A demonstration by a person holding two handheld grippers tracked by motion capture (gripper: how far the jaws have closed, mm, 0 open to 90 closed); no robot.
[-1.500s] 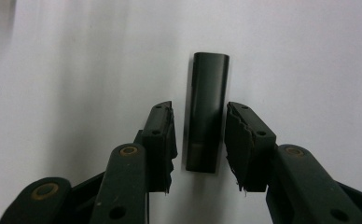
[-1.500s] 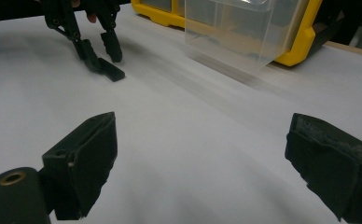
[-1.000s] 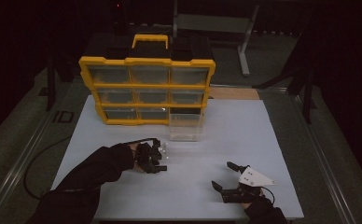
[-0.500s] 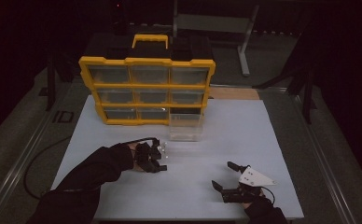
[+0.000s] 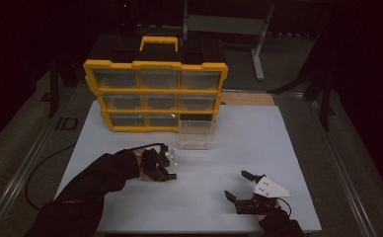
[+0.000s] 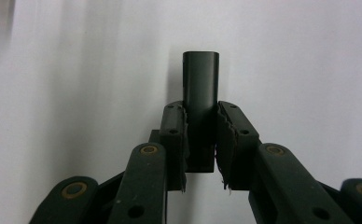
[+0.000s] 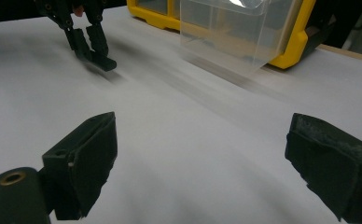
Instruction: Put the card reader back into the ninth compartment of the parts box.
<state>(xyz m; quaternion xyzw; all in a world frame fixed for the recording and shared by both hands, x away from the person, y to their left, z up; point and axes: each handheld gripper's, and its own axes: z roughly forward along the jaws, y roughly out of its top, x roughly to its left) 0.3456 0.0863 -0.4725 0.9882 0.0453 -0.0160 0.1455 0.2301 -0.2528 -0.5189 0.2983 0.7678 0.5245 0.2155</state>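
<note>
One small black connector [image 6: 200,88] pinched in left gripper [image 6: 200,135] – long axis running out past the fingertips – clear drawer [image 5: 196,132] just beyond; right gripper [image 7: 202,158] spread, empty.

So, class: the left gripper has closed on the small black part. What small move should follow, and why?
Probably lift it off the white table and carry it toward the clear drawer. The left gripper is shut on the black part, and that drawer stands pulled out of the yellow organizer.
</note>
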